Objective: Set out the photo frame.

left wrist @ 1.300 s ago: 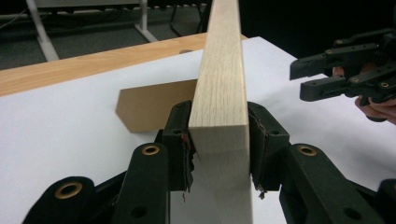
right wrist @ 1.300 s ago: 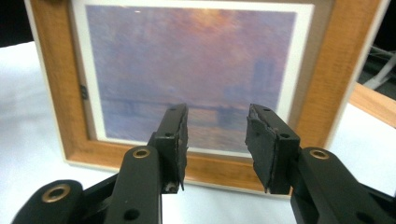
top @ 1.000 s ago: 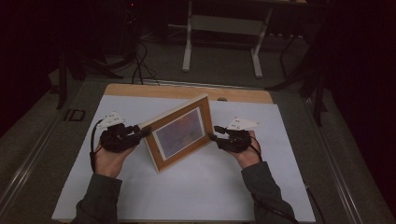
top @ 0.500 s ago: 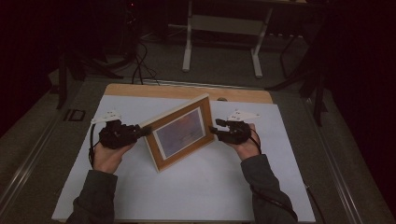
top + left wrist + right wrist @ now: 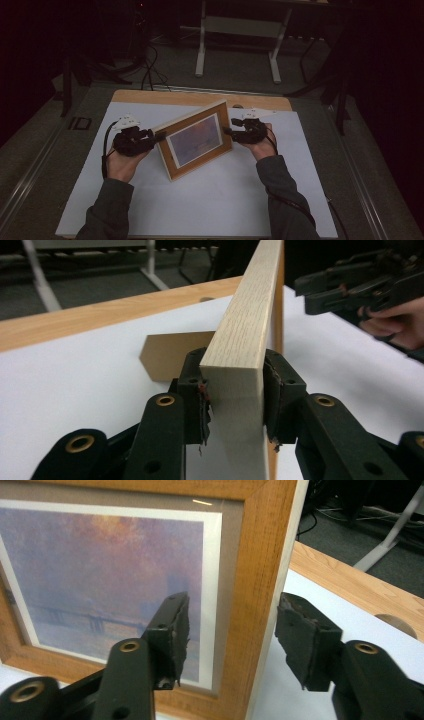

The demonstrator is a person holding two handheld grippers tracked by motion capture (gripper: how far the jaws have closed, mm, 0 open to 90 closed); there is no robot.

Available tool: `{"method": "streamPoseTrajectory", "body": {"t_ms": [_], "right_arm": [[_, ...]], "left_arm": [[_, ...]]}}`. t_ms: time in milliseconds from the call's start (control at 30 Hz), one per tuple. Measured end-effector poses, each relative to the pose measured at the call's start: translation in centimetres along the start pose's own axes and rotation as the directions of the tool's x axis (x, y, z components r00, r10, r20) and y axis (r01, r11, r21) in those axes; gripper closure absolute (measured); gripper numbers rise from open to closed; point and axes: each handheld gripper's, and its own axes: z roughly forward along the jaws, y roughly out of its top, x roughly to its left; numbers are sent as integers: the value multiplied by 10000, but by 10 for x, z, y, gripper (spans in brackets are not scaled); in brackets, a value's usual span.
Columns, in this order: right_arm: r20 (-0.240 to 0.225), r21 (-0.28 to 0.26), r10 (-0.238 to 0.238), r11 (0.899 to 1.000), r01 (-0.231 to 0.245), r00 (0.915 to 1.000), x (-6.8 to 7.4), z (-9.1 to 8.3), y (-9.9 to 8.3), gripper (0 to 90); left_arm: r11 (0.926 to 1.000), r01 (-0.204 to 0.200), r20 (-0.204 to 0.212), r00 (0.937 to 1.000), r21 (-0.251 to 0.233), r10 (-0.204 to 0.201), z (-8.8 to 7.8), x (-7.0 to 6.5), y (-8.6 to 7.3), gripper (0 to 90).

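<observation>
Wooden picture frame (image 5: 196, 138) upright; left claw (image 5: 232, 390) clamps edge, right claw (image 5: 230, 640) just opened, straddling it.

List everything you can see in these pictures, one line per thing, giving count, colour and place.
Picture frame: one, light wood around a purple-orange print, standing upright mid-table.
Stand flap: one, brown, behind the frame, on the sheet.
Sheet: one, white, covering the table.
Table: one, wooden, edge showing at the far side.
Metal legs: one pair, pale grey, on the floor beyond the table.
Cables: several, black, on the floor at far left.
Left claw: one, black, jaws on both sides of the frame's left edge.
Right claw: one, black, jaws apart around the frame's right edge.
</observation>
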Motion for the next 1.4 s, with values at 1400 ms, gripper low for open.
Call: {"method": "streamPoseTrajectory", "body": {"t_ms": [1400], "right_arm": [[-2126, -225, 1444, 9880, -1525, 9664, -29, 48, 11, 266]], "left_arm": [[9941, 1067, -384, 9935, -213, -1075, 9, -10, -33, 686]]}}
